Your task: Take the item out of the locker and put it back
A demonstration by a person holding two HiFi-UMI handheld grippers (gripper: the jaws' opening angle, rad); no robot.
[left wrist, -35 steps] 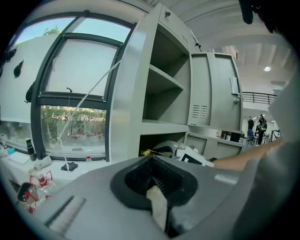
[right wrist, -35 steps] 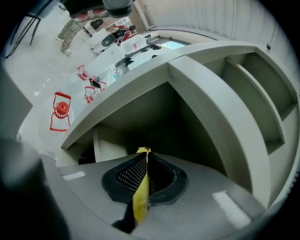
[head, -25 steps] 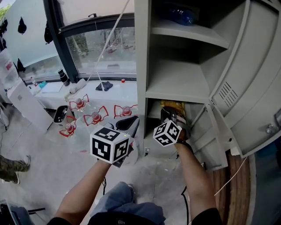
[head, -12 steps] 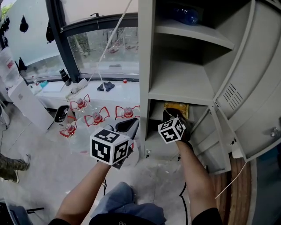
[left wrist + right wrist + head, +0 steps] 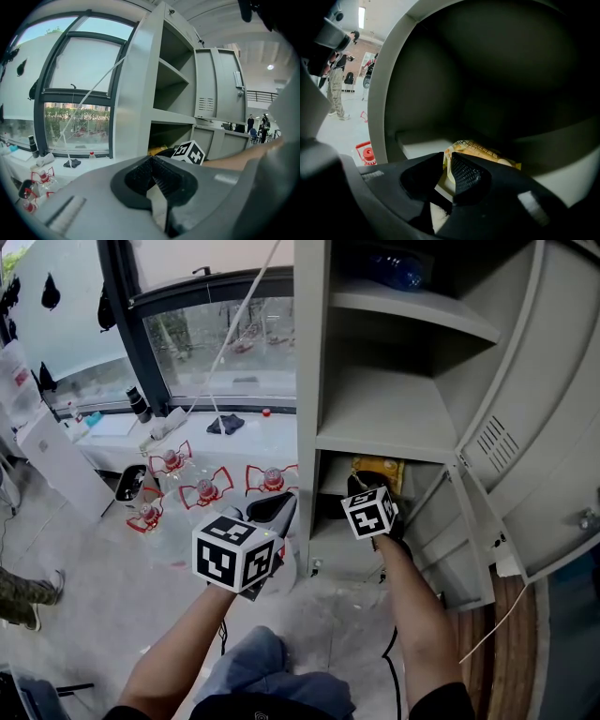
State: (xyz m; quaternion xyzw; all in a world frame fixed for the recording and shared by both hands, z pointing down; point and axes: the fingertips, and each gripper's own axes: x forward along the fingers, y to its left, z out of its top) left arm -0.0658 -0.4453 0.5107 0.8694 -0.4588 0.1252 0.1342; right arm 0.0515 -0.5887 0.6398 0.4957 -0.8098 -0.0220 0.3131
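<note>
At the far left a large window [image 5: 216, 343] runs above a pale sill, where a dark cloth [image 5: 225, 424] lies. Below the sill, several clear bottles [image 5: 206, 488] with red caps and red handles stand grouped on the floor.

The left gripper [image 5: 277, 507] is held out in front of the locker's left wall, outside the cabinet and near those bottles. In its own view the left gripper [image 5: 152, 161] has its jaws pressed together with nothing between them.

The grey locker [image 5: 305, 381] stands open, showing three compartments one above another. A blue bottle [image 5: 389, 273] lies on the top shelf and the middle shelf is bare.

In the bottom compartment a yellow packet [image 5: 377, 468] rests on the floor, toward the back. The right gripper [image 5: 361, 486] reaches into this compartment, its marker cube just at the opening. In its own view the right gripper [image 5: 446, 161] has its jaws slightly apart, having just been opening. The near edge of the yellow packet [image 5: 480, 151] sits in the narrow gap between them while the rest lies on the shelf floor.

To the right, the door [image 5: 534, 427] hangs wide open.
</note>
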